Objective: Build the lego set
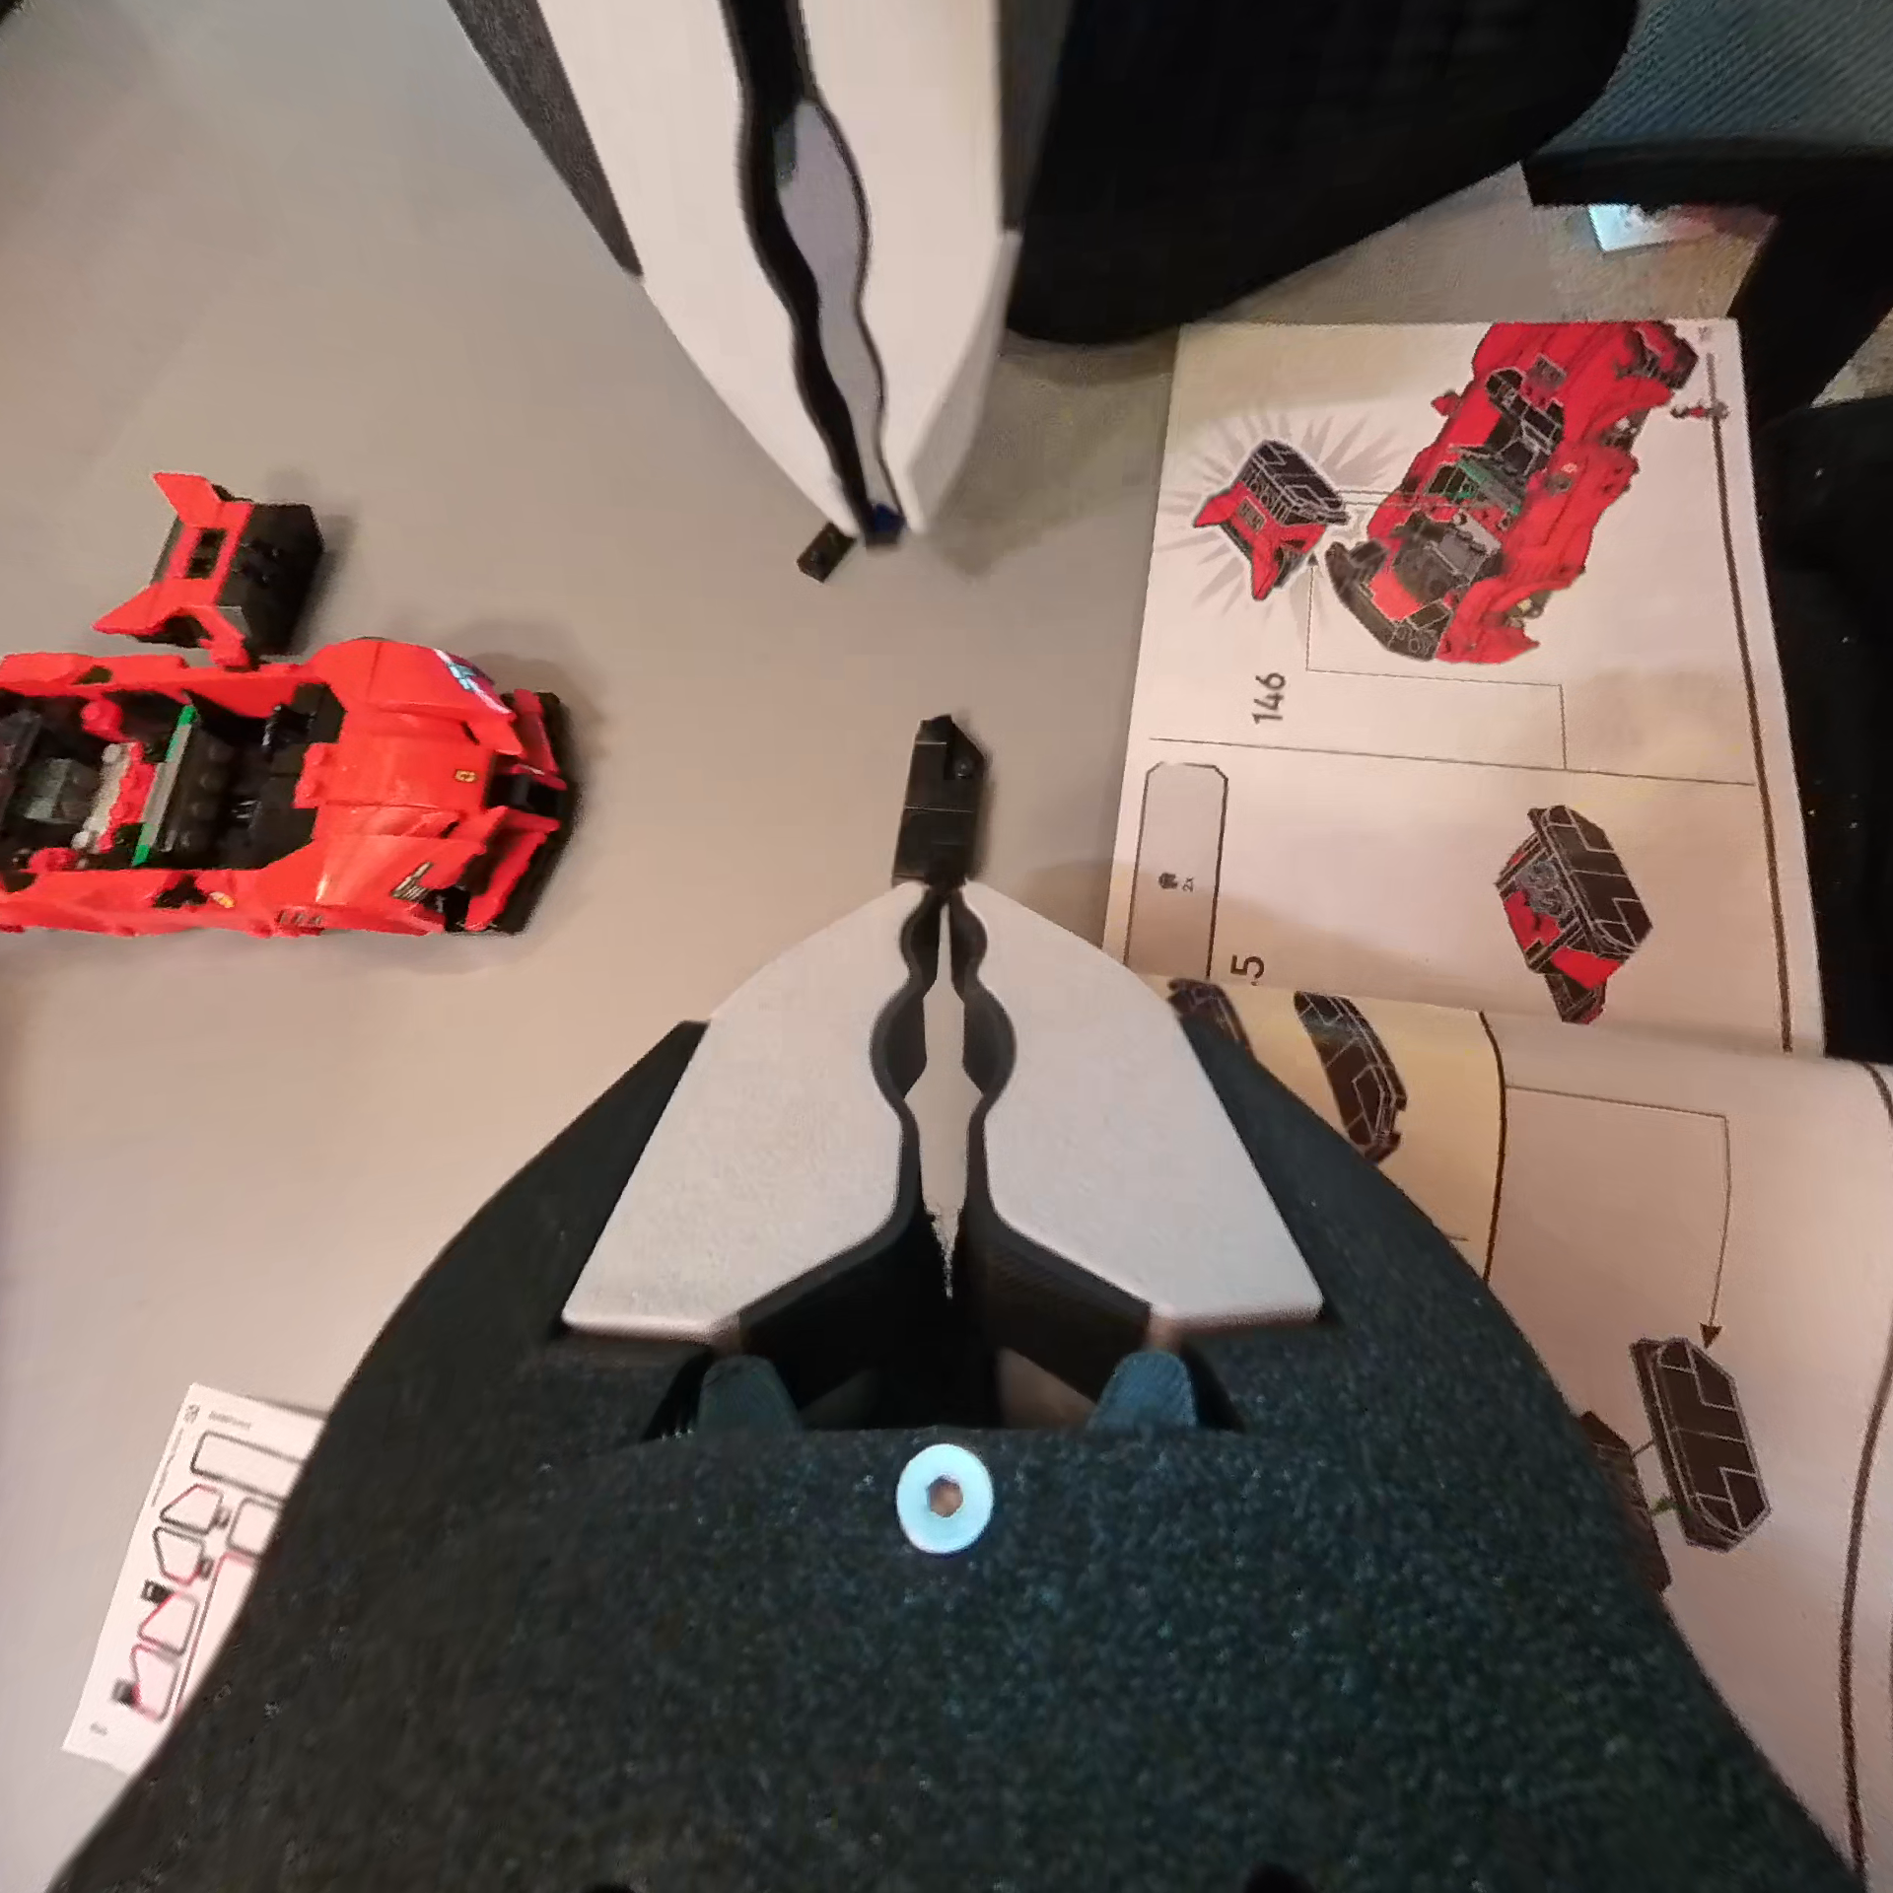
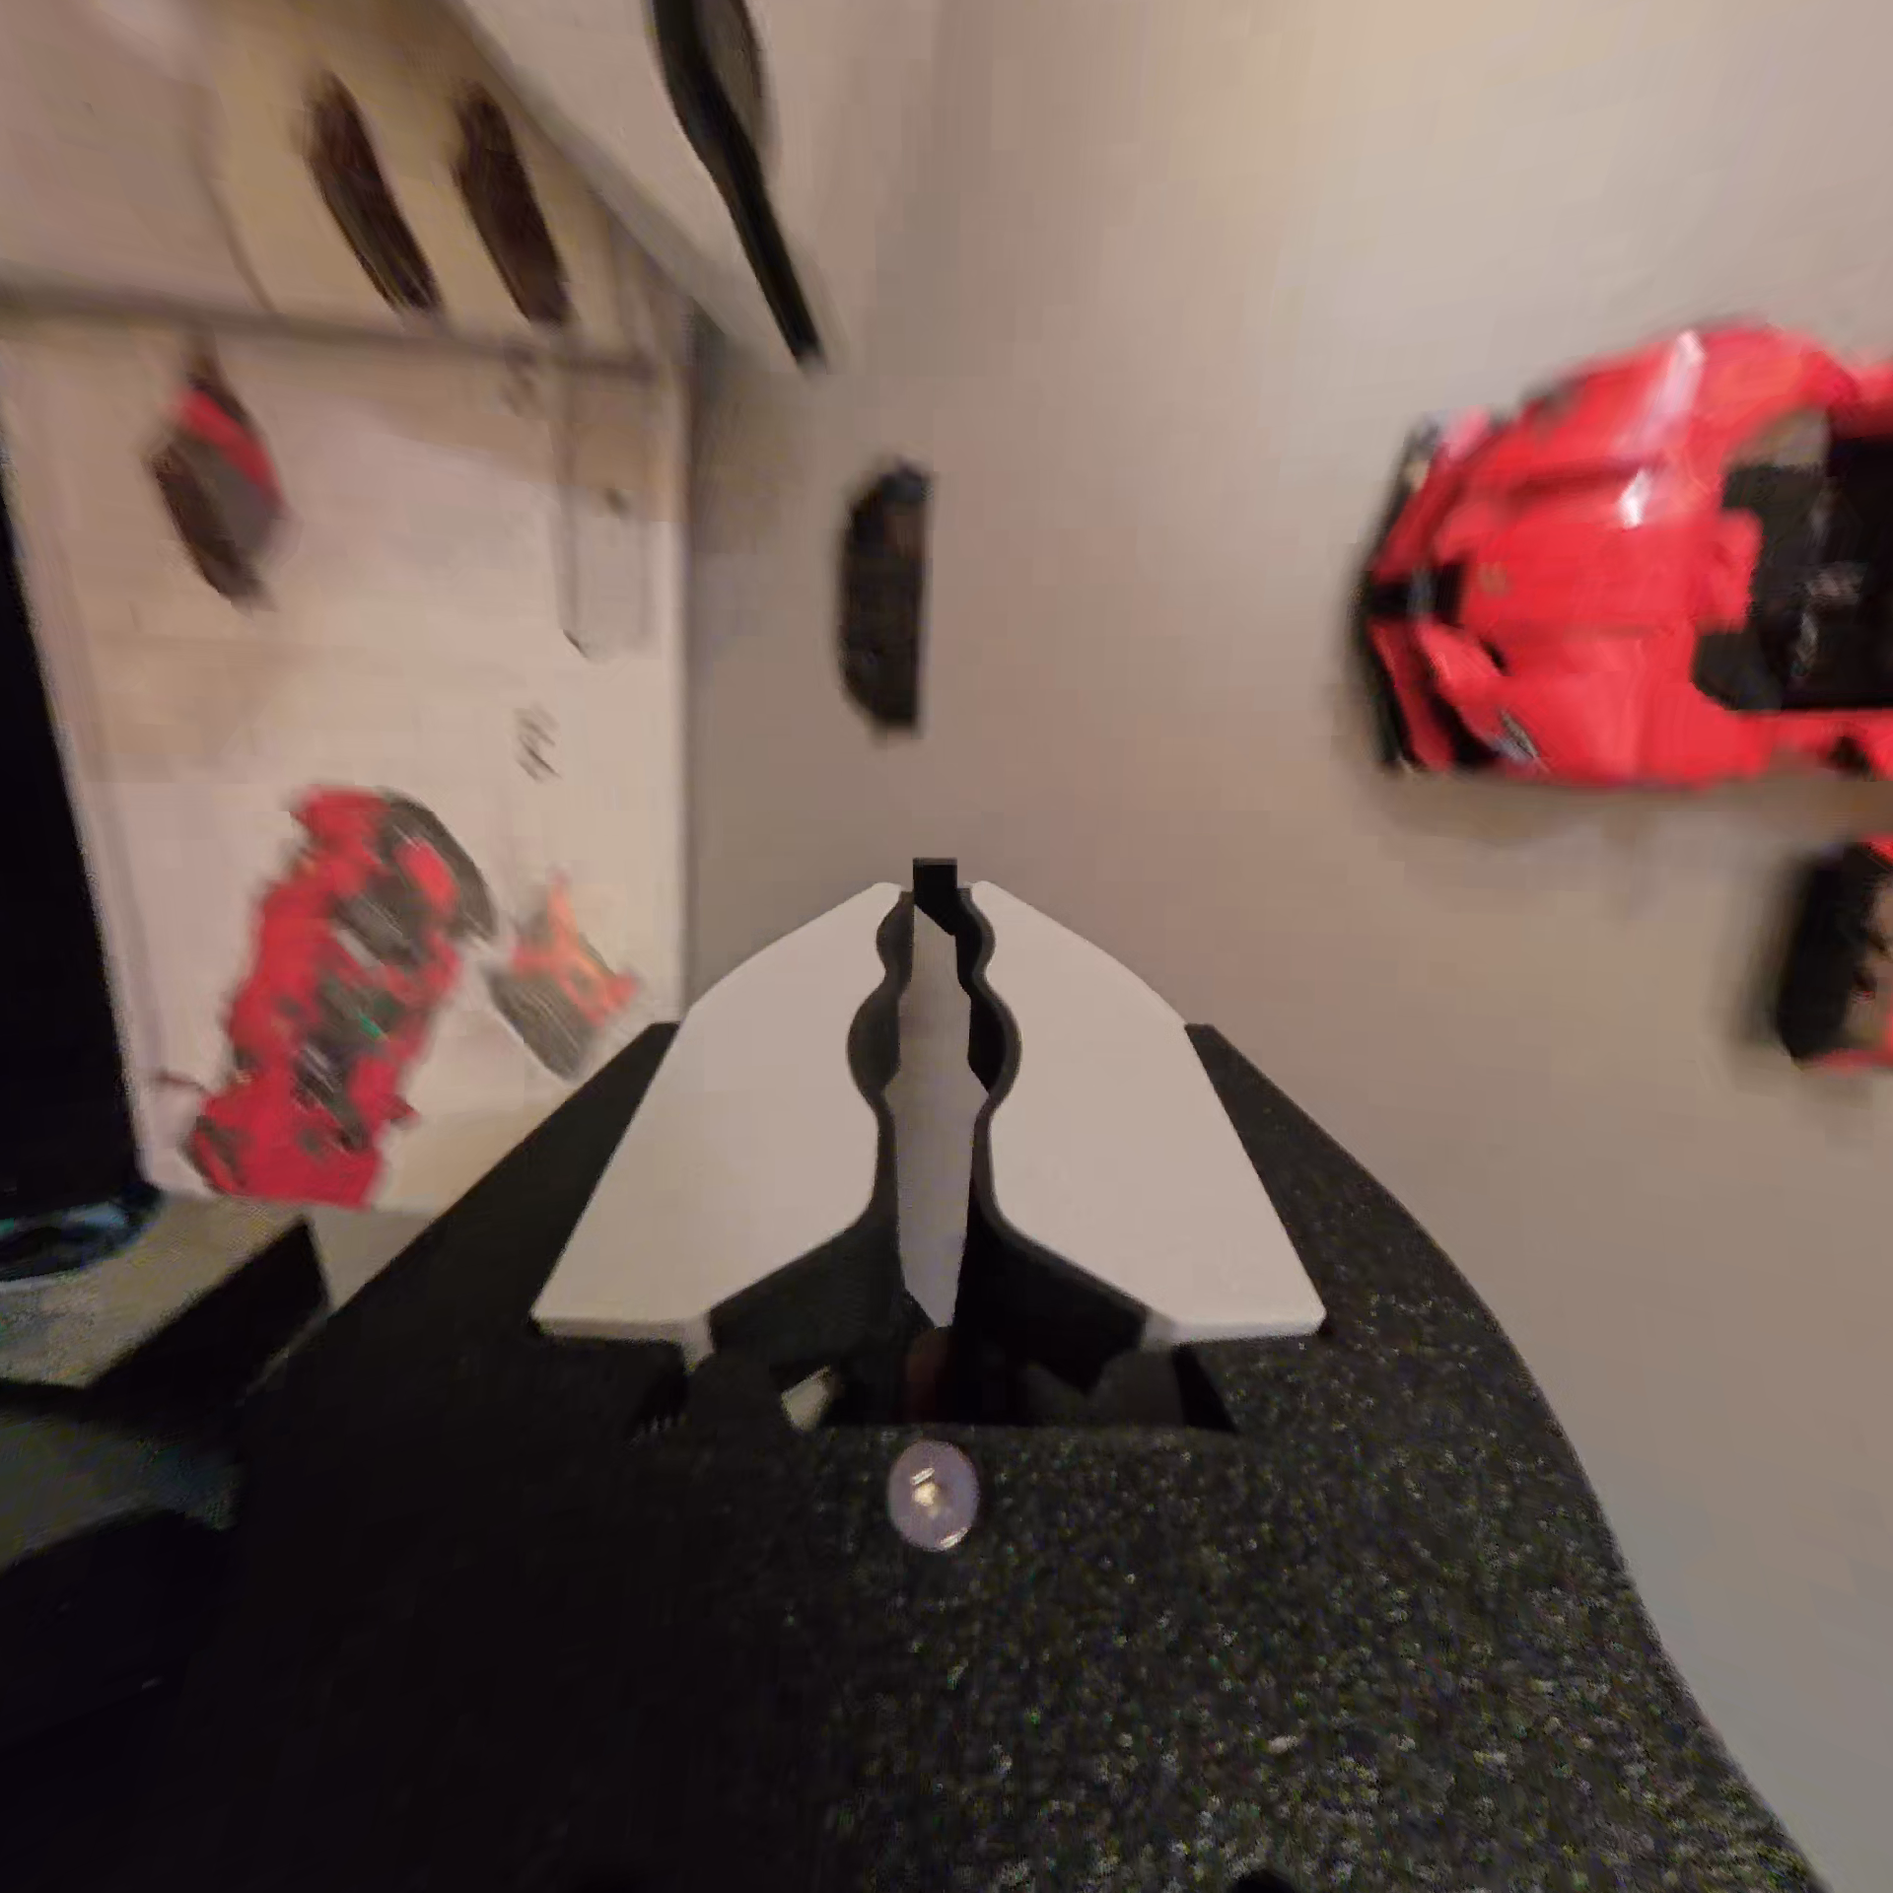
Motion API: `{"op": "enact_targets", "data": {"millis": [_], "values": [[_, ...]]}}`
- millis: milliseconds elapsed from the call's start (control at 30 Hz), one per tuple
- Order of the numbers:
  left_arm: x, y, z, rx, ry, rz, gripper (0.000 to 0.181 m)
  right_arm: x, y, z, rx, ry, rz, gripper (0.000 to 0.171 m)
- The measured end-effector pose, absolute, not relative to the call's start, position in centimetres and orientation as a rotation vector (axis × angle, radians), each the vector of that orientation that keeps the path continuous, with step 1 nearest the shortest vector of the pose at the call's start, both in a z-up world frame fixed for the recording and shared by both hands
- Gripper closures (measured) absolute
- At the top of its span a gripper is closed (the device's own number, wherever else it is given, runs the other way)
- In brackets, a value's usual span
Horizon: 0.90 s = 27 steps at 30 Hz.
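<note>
- Centrally, a small black lego assembly (image 1: 937,804) is pinched at its near end by the left gripper (image 1: 940,901), jaws closed on it, just above the grey bench (image 1: 615,635).
- Opposite it, the right gripper (image 2: 934,907) is clamped on a tiny black piece (image 2: 934,879) that pokes out between its tips. In the left wrist view this gripper comes in from the far edge with its tips low, close to the bench.
- Judging by this, the step in hand is joining the tiny piece to the black assembly. The next move calls for bringing the two tips together, lining up the studs and pressing squarely.
- Near the bench's left edge sits the red lego car (image 1: 277,789), its middle open and unfinished.
- Just behind the car, almost touching it, lies a separate red and black sub-assembly (image 1: 220,569).
- Along the right edge lies the open instruction booklet (image 1: 1455,717), showing red car diagrams.
- At the near left corner, partly under the left gripper, lies a sticker sheet (image 1: 174,1567).
- The right wrist view is blurred, so finer detail cannot be told.
</note>
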State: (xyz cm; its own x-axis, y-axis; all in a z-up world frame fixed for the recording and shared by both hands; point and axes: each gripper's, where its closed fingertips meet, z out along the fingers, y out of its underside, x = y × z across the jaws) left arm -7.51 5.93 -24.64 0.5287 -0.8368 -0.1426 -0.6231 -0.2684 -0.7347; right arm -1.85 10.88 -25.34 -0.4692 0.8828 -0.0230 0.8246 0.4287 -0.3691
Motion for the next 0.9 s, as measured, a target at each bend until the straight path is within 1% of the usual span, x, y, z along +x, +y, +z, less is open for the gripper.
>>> {"op": "enact_targets", "data": {"millis": [100,267,600,900], "values": [[-7.0,6.0,-25.1,-2.003,1.213,-0.345,0.179,-3.6,8.3,-25.6,-1.545,-2.466,0.505,0.163],[-6.4,6.2,-25.9,-2.011,1.248,-0.328,0.178,-4.2,8.3,-27.0,-1.546,-2.494,0.321,0.163],[-6.5,6.4,-25.5,-1.983,1.163,-0.382,0.178,-4.6,8.0,-27.2,-1.609,-2.471,0.351,0.163],[-7.0,6.3,-26.3,-2.022,1.141,-0.398,0.178,-4.7,7.7,-27.1,-1.634,-2.463,0.369,0.163]]}}
